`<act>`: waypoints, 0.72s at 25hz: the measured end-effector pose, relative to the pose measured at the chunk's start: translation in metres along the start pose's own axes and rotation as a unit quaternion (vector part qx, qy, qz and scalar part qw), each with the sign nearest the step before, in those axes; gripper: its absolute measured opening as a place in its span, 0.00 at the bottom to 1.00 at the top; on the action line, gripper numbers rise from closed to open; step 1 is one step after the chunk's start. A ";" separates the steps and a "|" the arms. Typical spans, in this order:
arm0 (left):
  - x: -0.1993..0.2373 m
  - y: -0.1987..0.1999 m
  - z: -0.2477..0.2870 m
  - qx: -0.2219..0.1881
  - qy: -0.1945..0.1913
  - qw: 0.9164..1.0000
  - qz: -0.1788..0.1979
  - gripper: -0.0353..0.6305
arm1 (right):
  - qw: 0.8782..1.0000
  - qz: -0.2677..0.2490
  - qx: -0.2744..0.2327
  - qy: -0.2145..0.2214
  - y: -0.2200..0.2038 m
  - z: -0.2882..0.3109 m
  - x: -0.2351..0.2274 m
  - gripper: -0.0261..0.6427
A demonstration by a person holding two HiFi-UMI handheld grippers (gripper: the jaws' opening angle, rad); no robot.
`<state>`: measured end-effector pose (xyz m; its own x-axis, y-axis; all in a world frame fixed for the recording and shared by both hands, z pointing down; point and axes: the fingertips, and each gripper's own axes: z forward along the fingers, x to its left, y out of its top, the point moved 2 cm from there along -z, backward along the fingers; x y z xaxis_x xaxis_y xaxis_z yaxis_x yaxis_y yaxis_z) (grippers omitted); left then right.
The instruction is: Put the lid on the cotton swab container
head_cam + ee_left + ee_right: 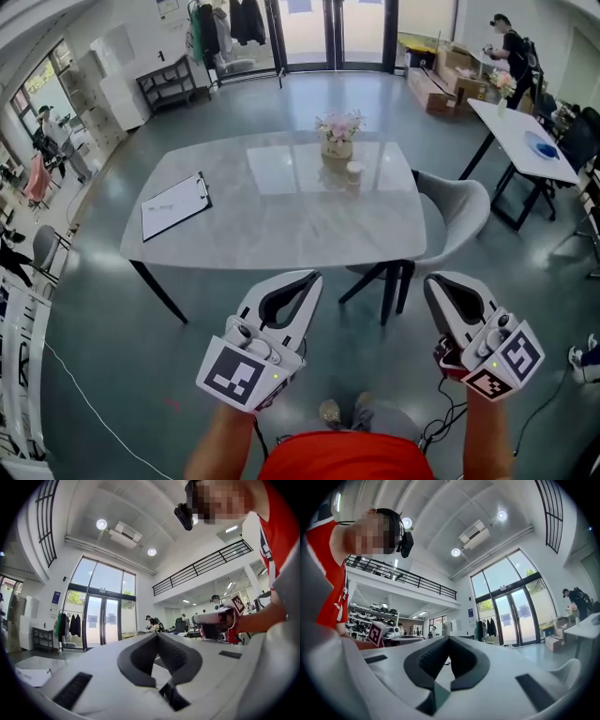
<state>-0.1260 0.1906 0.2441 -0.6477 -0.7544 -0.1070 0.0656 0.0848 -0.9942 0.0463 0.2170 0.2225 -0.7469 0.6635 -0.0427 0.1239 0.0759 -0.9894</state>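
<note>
A small pale round container (354, 172) stands on the grey marble table (272, 225), just in front of a vase of flowers (338, 136). It is too small to tell whether a lid sits on it. Both grippers hang in the air on the near side of the table, short of its front edge. My left gripper (314, 275) (157, 634) is shut with nothing between its tips. My right gripper (433, 278) (448, 638) is also shut and empty. In the left gripper view the right gripper (218, 620) shows alongside.
A clipboard with paper (175, 206) lies on the table's left part. A grey chair (455, 211) stands at the table's right end. Further right is a white table (525, 141). Cardboard boxes (436, 89) and a person (514, 52) are at the back.
</note>
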 end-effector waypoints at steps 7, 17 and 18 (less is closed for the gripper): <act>0.043 -0.014 0.043 0.008 0.002 1.000 -0.006 0.07 | 1.000 0.000 0.009 0.001 -0.009 0.044 -0.045 0.04; 0.113 -0.034 0.154 0.028 0.023 0.999 0.000 0.07 | 0.999 0.001 0.014 0.032 -0.021 0.120 -0.166 0.04; 0.120 -0.036 0.164 0.031 0.027 0.999 0.001 0.07 | 0.999 0.002 0.015 0.037 -0.023 0.128 -0.177 0.04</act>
<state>-0.0820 -0.0098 0.2664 -0.6870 -0.7183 -0.1098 0.1124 0.0442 -0.9927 0.0921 0.0026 0.2351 -0.6964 0.7167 -0.0366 0.1055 0.0518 -0.9931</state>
